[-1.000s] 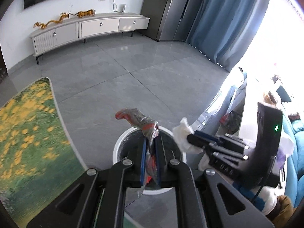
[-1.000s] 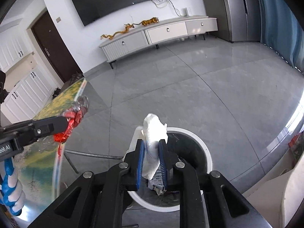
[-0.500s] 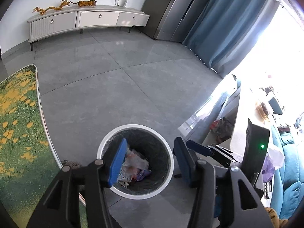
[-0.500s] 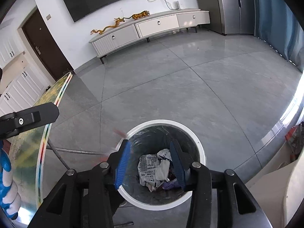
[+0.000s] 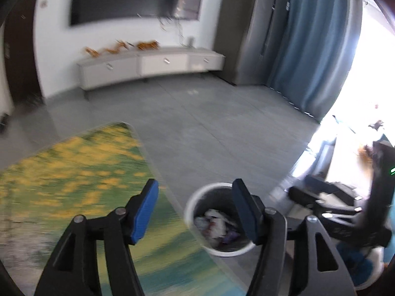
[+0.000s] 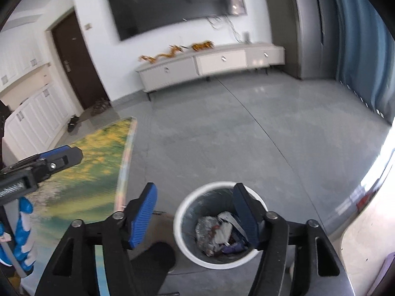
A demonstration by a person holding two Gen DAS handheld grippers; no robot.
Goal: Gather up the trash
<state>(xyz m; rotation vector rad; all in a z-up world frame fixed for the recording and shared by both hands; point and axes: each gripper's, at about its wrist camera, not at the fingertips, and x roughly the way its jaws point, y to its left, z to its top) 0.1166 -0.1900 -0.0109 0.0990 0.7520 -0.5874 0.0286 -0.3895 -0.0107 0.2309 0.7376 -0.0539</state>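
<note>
A white round trash bin point(image 5: 195, 203) point(image 6: 184, 206) stands on the grey floor, with crumpled paper and wrappers point(image 5: 214, 224) point(image 6: 217, 231) inside. My left gripper point(image 5: 195, 211) is open and empty, raised above the bin's left side and the table edge. My right gripper point(image 6: 195, 213) is open and empty above the bin's left rim. The right gripper point(image 5: 328, 204) also shows at the right of the left wrist view. The left gripper point(image 6: 56, 159) also shows at the left of the right wrist view.
A glass table with a yellow-green flower print point(image 5: 74, 172) point(image 6: 86, 162) lies left of the bin. A white TV cabinet point(image 6: 209, 64) and a wall TV point(image 6: 177, 2) stand at the back. Blue curtains point(image 5: 308, 49) hang on the right. A dark shoe point(image 6: 158, 259) is by the bin.
Both grippers opened and dropped the red wrapper and the white tissue into the bin. Both then lifted and tilted up, and now show more of the room.
</note>
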